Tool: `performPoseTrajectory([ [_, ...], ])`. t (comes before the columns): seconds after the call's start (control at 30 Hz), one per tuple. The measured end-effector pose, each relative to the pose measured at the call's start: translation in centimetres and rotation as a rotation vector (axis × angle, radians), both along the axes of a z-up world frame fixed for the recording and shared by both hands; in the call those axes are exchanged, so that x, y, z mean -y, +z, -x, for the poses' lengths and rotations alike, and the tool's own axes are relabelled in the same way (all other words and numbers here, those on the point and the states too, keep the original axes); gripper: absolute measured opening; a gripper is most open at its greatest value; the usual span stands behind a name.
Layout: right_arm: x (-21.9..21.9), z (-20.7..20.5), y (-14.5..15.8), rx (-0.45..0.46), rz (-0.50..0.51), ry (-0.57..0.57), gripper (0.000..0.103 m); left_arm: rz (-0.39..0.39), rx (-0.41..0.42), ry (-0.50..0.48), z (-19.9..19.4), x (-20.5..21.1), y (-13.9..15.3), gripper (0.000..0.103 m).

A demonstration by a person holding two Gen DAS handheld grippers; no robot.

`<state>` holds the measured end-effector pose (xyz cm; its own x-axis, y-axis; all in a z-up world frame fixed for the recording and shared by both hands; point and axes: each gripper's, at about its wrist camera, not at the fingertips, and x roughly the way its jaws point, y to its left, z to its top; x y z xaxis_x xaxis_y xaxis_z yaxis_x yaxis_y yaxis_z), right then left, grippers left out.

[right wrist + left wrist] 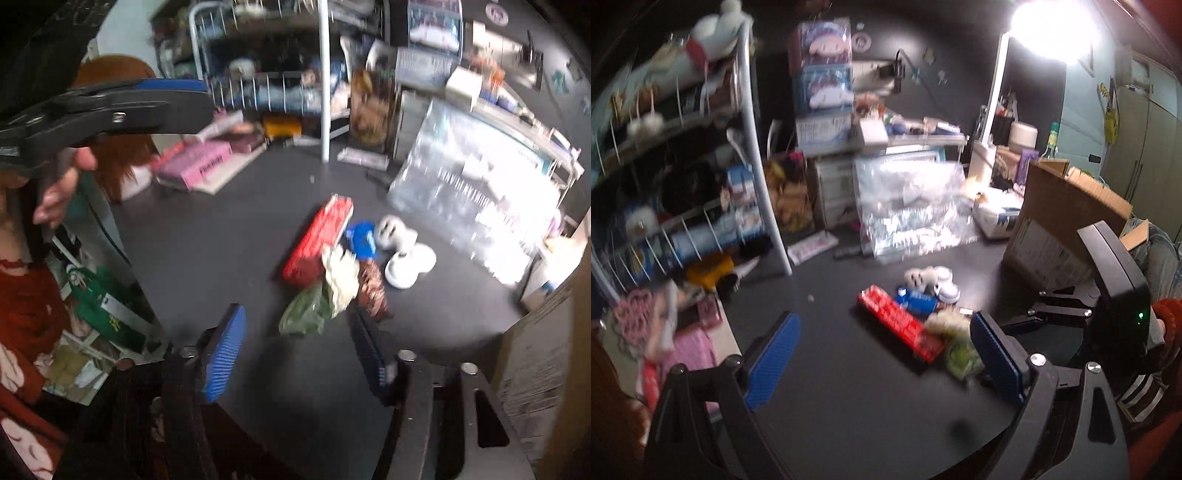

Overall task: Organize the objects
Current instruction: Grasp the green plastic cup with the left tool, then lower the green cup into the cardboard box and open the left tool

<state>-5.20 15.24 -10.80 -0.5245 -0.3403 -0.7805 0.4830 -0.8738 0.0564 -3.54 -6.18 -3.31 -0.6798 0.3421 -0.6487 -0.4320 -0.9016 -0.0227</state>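
Both views blurred. Left wrist view: left gripper (886, 354) over the dark table (849, 398), its 2 blue-padded fingers (772, 362) spread wide, nothing between them. Past the left finger, a white wire shelf rack (753, 140) packed with boxes and plush items, contents too blurred to name. Ahead between the fingers, a small cluster of objects on the table: red flat box (897, 325) lying diagonally, blue packet (919, 301) just beside its far right edge, white 2-lobed case (945, 284) further back with a white rounded item (918, 277) touching its left side. A pale crumpled wrapper (949, 319) and a green bag (960, 356) sit right against the inner face of the right finger. Beyond the cluster, a clear plastic bin (908, 206). Past the right finger, a cardboard box (1067, 218) and the right gripper (1052, 306) seen side-on, fingers barely visible here.

Right wrist view: right gripper (299, 354) fingers spread apart, holding nothing. Far left and above the left finger, the other gripper appears edge-on. Between and ahead of the fingers: green bag (304, 310) nearest, just off the fingertips, pale wrapper (341, 277) touching it, red box (319, 242) behind, a brown-patterned packet (373, 288) just ahead of the right finger, blue packet (364, 238), white case (408, 266) furthest right. Cardboard box wall (535, 362) beside the right finger.
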Motion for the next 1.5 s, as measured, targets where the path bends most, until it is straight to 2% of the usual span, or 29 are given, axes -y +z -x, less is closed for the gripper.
performPoseTrajectory([
  [0.1,0.1,0.5,-1.1,0.011,-0.012,0.002,0.048,-0.006,0.033,-0.006,0.2,0.0,-1.3,0.092],
  [0.17,0.5,0.9,-1.8,0.022,-0.022,0.005,0.039,-0.007,0.045,-0.006,0.2,0.0,-1.8,0.092],
  [0.37,1.3,1.2,-2.5,0.005,-0.079,0.015,0.038,-0.01,0.065,-0.02,0.4,-0.2,-2.4,0.092],
  [0.57,1.6,1.6,-2.8,-0.008,-0.092,0.016,0.038,-0.011,0.089,-0.025,0.9,-0.5,-2.9,0.092],
  [0.7,1.6,1.9,-2.8,-0.005,-0.079,0.017,0.032,0.01,0.096,-0.036,0.8,-1.0,-3.3,0.092],
  [0.83,1.6,1.7,-2.8,-0.005,-0.074,0.022,0.029,0.012,0.123,-0.073,0.5,-1.6,-3.8,0.092],
  [1.1,1.5,0.5,-2.6,-0.001,-0.037,0.046,0.029,-0.069,0.256,-0.199,0.6,-3.4,-5.9,0.091],
  [1.17,1.5,0.1,-2.2,-0.014,-0.024,0.056,0.029,-0.081,0.28,-0.214,0.6,-3.9,-6.6,0.087],
  [1.33,1.8,-0.9,-1.4,-0.043,-0.016,0.08,0.029,-0.137,0.314,-0.261,0.3,-4.6,-6.7,0.056],
  [1.5,2.1,-1.6,-0.1,-0.073,0.002,0.097,0.029,-0.143,0.29,-0.283,-0.4,-4.7,-4.9,0.045],
])
